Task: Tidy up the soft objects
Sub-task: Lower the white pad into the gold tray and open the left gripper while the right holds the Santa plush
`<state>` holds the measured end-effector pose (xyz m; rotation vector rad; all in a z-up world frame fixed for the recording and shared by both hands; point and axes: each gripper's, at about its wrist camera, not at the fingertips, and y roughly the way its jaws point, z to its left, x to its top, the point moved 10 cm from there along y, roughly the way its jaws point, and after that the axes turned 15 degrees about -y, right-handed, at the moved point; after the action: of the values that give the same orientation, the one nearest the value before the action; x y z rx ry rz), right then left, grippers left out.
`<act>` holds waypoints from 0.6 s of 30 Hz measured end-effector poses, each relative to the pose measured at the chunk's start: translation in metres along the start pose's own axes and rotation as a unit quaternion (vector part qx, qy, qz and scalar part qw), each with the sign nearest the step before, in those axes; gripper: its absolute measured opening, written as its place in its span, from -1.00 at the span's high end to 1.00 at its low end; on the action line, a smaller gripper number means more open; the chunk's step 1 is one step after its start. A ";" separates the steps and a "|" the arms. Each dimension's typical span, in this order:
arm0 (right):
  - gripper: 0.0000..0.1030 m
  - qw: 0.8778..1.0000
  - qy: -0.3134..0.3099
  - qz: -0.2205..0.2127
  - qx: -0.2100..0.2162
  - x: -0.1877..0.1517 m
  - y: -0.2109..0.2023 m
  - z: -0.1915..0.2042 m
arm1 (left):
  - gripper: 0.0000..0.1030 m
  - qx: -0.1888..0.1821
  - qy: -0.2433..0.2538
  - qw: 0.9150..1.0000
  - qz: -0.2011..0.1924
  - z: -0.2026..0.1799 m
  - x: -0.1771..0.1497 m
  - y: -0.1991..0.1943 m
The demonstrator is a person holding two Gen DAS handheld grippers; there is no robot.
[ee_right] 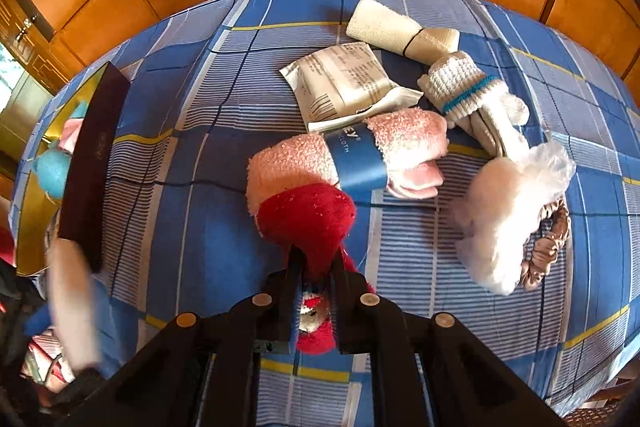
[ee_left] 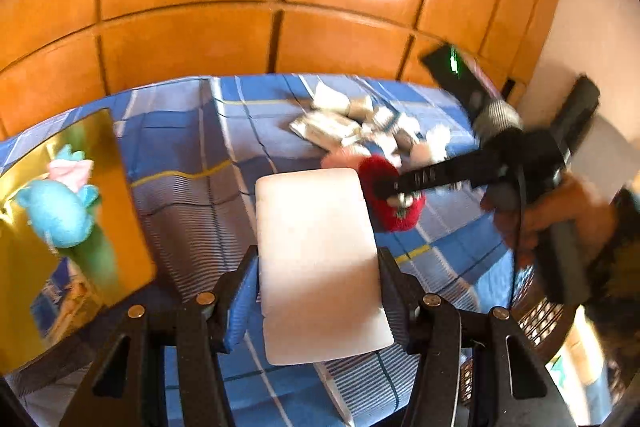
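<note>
Fingers [ee_right: 294,267] pinching fuzzy red sock [ee_right: 310,215], white face motif

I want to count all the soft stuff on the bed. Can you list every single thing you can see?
white pad: one, white, flat, held between the left gripper's fingers
red fluffy sock: one, red, pinched by the right gripper, beside the pink cloth
pink cloth: one, pink with a blue paper band, middle of the bed
paper packet: one, grey-white, behind the pink cloth
beige roll: one, cream, far side
white knit socks: one bundle, white with a teal stripe, right of the packet
white fluffy item in clear plastic: one, right
scrunchie: one, tan, under the fluffy item
gold box: one, holds a blue plush toy
bedsheet: blue checked
left gripper: shut on pad
right gripper: shut on sock
hand: one, holding the right gripper
</note>
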<state>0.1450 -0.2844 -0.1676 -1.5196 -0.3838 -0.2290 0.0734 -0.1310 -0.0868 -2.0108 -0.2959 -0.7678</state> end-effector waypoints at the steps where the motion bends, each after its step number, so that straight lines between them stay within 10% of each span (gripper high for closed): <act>1: 0.78 1.000 -0.001 -0.001 -0.005 0.000 0.001 0.000 | -0.10 -0.001 -0.011 1.000 -0.005 0.004 0.004 -0.007; 18: 0.65 1.000 0.002 -0.009 -0.013 0.000 0.000 -0.002 | -0.10 0.088 -0.185 0.974 -0.098 0.161 0.092 -0.093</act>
<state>0.1452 -0.2868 -0.1681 -1.5421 -0.3915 -0.2519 0.1636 0.0457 -0.0248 -1.9653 -0.7627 -0.4603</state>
